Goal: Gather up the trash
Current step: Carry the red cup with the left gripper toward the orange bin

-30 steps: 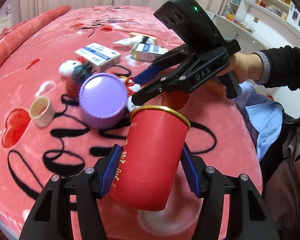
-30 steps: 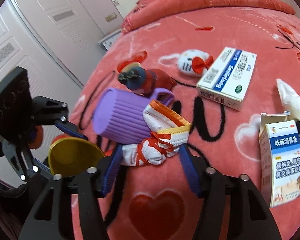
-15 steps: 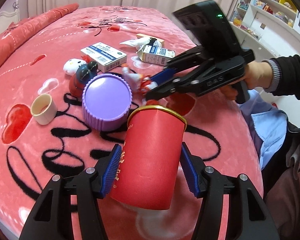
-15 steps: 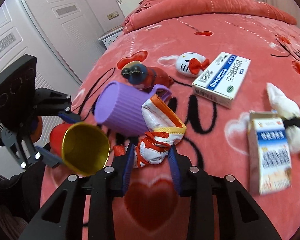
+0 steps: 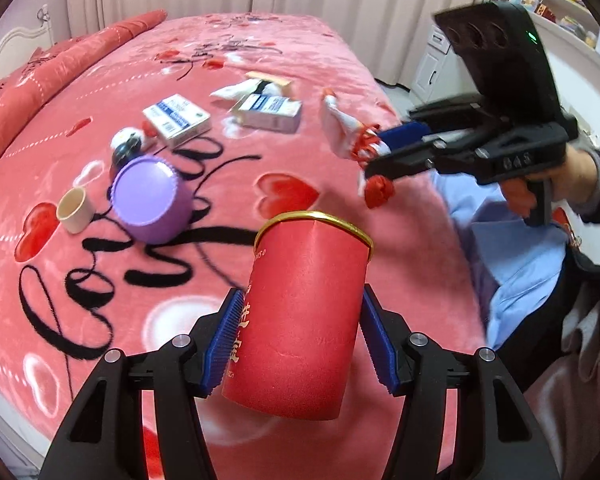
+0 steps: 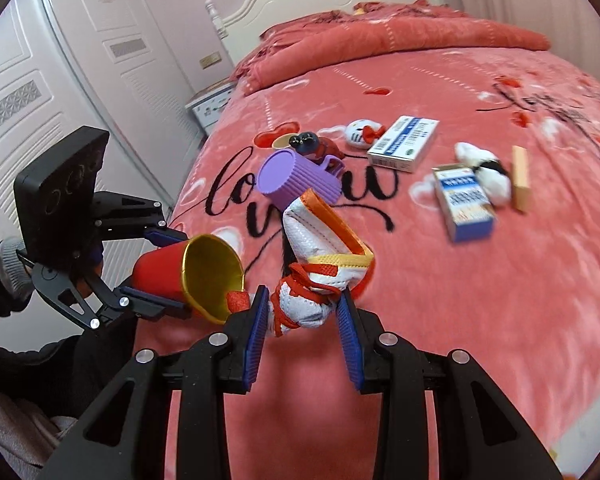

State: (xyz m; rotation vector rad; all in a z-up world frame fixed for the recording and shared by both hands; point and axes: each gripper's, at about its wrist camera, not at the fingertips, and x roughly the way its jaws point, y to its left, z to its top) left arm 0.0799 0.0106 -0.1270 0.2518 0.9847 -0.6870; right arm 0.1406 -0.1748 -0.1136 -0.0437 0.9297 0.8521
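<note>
While above plush pink bed (image 5: pixel 148 288): smooth red cylinder tin (image 5: pixel 300 320), gold-rimmed, tilted, clamped by left gripper (image 5: pixel 300 344). Crumpled white-orange mask (image 6: pixel 320 256) pinched by right gripper (image 6: pixel 304 340), lifted beside tin's open mouth.

the bedspread (image 6: pixel 480 280) carries black script reading "love you", partly hidden by the purple cup (image 6: pixel 296 180). the red can (image 5: pixel 304 320) shows gold characters too small to read. print on the boxes (image 6: pixel 404 144) is blurred.
</note>
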